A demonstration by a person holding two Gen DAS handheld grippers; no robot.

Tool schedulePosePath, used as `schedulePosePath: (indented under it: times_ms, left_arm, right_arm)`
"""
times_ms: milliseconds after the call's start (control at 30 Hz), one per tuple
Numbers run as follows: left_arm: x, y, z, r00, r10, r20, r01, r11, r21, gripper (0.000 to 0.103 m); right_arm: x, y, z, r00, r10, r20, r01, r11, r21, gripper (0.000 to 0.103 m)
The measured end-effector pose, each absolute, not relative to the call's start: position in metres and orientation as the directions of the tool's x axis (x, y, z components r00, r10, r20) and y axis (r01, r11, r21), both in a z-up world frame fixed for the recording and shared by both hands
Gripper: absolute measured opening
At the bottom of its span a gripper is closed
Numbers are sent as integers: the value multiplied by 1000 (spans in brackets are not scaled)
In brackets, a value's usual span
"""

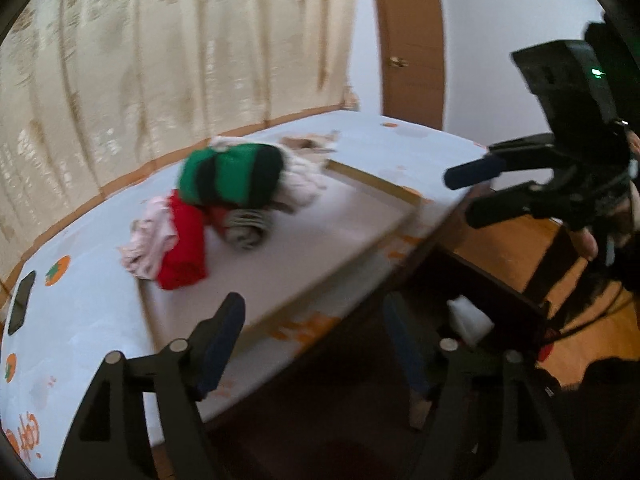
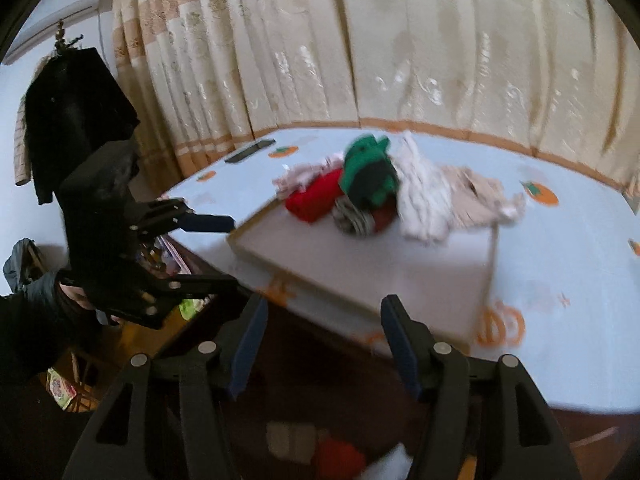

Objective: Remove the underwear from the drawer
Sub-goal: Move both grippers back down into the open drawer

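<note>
Cream curtain (image 2: 400, 48), brown door (image 1: 412, 40), phone (image 1: 21, 302), black coat (image 2: 76, 120)

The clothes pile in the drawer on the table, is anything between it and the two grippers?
Nothing visible. The left gripper and right gripper are both empty, with the drawer's bare floor leading to the clothes pile.

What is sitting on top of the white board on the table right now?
On the white board: a pile of clothes, green-and-black piece topmost, red, striped and pale pieces below. Whatever lies beneath the pile is covered.
</note>
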State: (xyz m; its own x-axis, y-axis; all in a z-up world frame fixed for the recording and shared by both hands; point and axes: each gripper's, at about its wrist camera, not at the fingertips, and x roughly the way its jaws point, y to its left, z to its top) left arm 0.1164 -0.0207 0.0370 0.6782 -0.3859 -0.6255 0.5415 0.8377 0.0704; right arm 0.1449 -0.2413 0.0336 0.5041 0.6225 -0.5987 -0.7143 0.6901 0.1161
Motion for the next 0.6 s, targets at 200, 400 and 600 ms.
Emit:
schedulePosePath:
  times_ms: [200, 400, 600]
  left_arm:
    - [98, -64, -1, 570, -435, -697, 639, 768, 43, 74]
    - [92, -98, -42, 460, -423, -781, 699, 715, 24, 74]
    - [99, -121, -65, 389, -418, -821, 732, 681, -1, 74]
  right_arm:
    - [127, -272, -8, 502, 546, -670, -651, 749, 123, 62]
    - [126, -299, -65, 476, 442, -761, -556, 821, 129, 62]
    - [132, -303, -101, 434, 382, -816, -530, 841, 111, 62]
